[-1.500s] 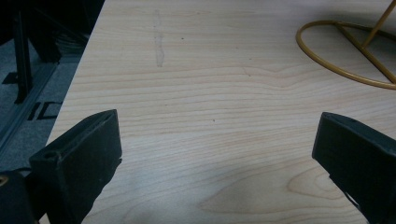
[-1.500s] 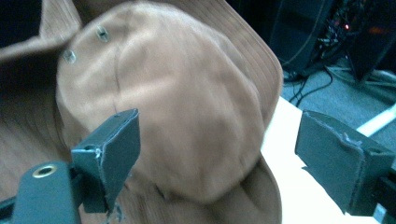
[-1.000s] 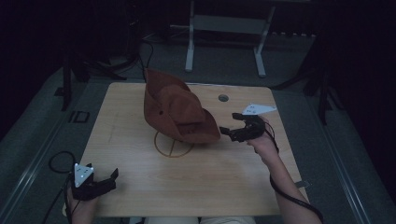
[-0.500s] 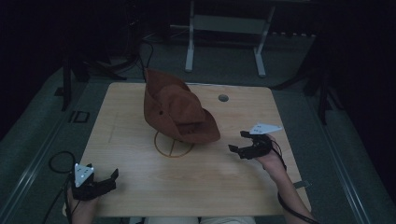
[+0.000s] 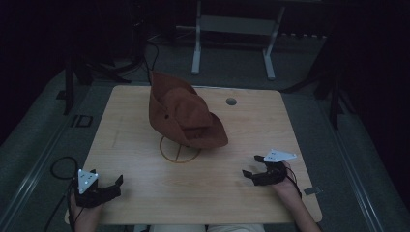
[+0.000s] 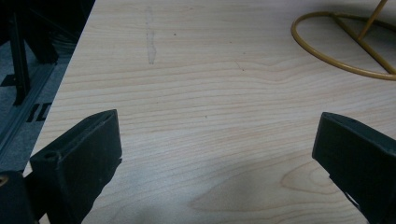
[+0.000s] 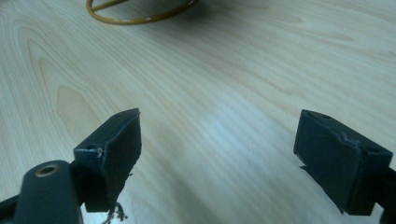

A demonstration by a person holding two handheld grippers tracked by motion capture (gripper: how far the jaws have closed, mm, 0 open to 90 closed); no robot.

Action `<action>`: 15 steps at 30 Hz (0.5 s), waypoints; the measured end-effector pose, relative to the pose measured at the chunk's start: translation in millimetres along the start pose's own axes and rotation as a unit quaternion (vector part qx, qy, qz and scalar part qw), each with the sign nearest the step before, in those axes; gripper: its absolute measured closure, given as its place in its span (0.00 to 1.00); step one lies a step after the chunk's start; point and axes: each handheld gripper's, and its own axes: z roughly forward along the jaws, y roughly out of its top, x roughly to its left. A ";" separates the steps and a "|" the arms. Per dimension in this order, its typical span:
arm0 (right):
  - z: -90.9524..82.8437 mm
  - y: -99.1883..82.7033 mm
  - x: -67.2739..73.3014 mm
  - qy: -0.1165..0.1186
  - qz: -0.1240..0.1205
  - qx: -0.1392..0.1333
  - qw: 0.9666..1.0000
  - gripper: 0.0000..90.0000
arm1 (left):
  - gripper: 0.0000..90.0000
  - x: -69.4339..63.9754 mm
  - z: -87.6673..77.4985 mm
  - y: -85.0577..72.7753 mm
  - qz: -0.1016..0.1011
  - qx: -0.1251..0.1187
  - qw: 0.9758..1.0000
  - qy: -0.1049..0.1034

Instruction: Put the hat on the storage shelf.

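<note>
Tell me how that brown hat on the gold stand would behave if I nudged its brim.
The brown hat looks soft, with a creased brim, so it would probably flex. Perched tilted on the thin wire stand, it might slide off or tip the stand.

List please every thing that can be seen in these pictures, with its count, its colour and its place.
hat: one, brown, on the stand at the table's middle, toward the far side
wire stand: one, gold, its round base on the table under the hat
table: one, light wood, centre of the high view
round hole: one, grey, far right part of the tabletop
metal frame: one, light grey, on the floor behind the table
left gripper: one, black, jaws open, near left corner
right gripper: one, black, jaws open, near right side
</note>
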 end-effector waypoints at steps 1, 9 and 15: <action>-1.6 -2.2 1.1 -0.002 -0.002 -0.001 1.000 0.16 | 0.02 -0.2 0.0 0.0 0.000 0.001 1.000 0.000; -15.3 -18.8 10.2 -0.011 -0.014 0.008 1.000 0.16 | 0.02 -0.3 -0.5 -0.4 0.004 -0.001 1.000 -0.001; -26.7 -26.5 20.1 -0.024 -0.038 0.018 0.999 0.16 | 0.02 -0.9 -0.3 -0.5 0.007 0.000 1.000 -0.002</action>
